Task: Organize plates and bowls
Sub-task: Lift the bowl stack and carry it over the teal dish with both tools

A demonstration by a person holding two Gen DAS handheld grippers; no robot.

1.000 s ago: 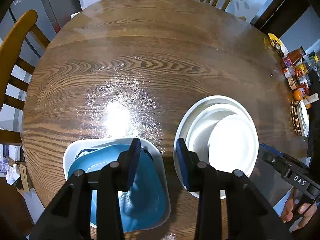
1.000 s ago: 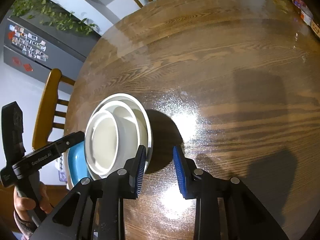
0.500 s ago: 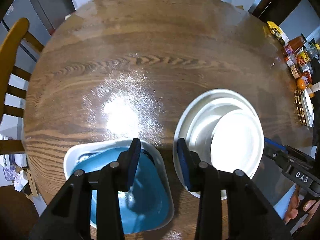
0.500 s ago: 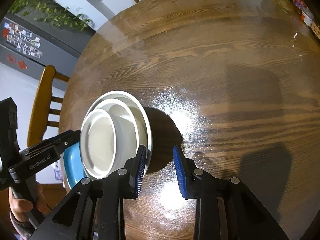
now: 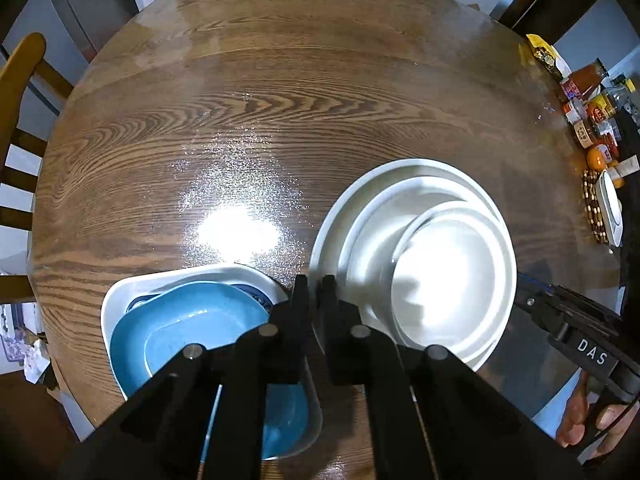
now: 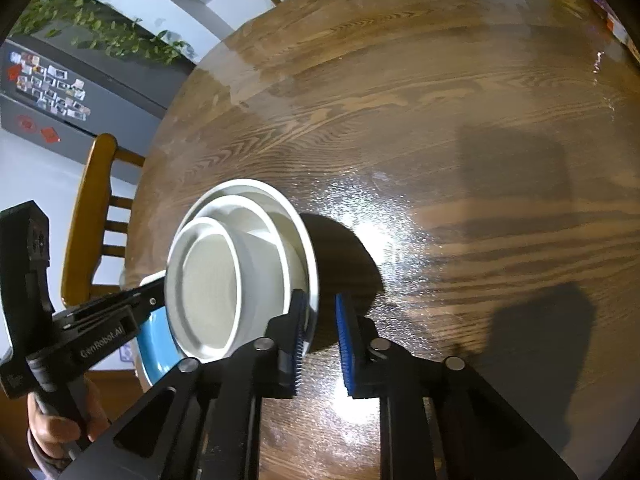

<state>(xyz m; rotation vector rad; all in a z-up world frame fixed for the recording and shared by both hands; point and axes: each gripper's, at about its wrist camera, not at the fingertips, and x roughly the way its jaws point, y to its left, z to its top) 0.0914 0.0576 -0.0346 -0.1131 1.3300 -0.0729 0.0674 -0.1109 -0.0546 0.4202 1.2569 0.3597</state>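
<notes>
Left wrist view: my left tongs (image 5: 314,284) are clamped on the white plate's (image 5: 340,208) rim. My right tongs (image 6: 320,316) gape apart beside it over the desk (image 6: 440,120).

Blue dish (image 5: 192,332) partly behind tongs (image 5: 314,292)

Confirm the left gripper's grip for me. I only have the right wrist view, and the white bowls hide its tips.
Observer: The left gripper is pinched shut on the near rim of the large white plate.
Operator: Describe what lies under that gripper.
Observer: A blue dish nested in a white squarish dish, close beside the plate. I cannot tell whether they touch.
Operator: List what stands at the table edge beyond the stack.
Observer: Bottles and jars are clustered there, apart from the plate.
</notes>
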